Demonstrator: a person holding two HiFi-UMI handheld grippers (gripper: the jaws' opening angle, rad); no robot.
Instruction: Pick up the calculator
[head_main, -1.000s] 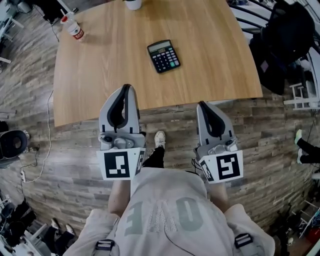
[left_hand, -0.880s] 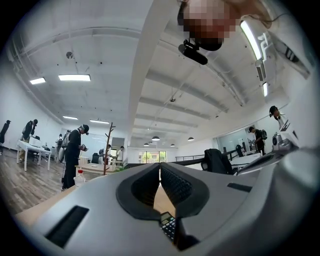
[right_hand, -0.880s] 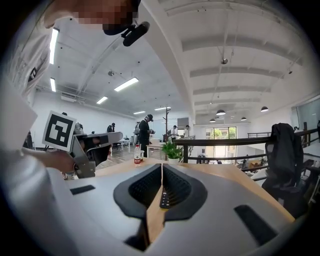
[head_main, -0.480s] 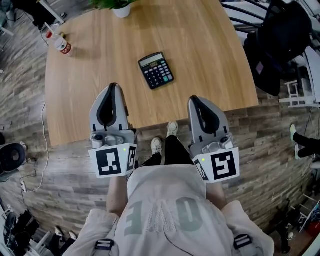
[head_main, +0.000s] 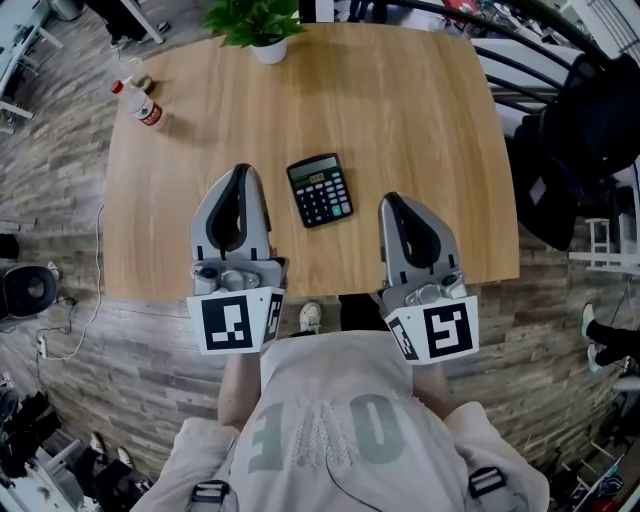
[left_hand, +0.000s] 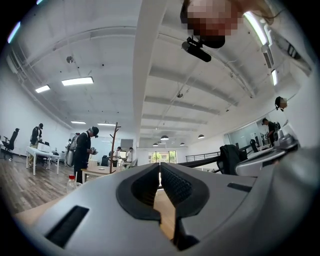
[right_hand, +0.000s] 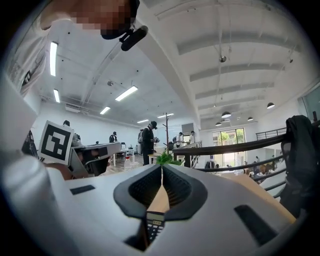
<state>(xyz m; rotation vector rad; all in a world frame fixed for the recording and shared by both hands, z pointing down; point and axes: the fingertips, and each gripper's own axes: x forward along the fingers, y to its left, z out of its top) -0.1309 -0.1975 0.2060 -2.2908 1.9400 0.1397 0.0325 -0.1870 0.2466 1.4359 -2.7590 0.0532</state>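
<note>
Lying on the table (head_main: 420, 120), calculator (head_main: 320, 190) between left gripper (head_main: 243, 170) and right gripper (head_main: 388, 198), touching neither, both clenched empty

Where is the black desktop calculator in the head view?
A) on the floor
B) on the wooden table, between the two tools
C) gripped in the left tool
B: the black desktop calculator lies flat on the wooden table, between the left tool and the right tool, touching neither.
</note>
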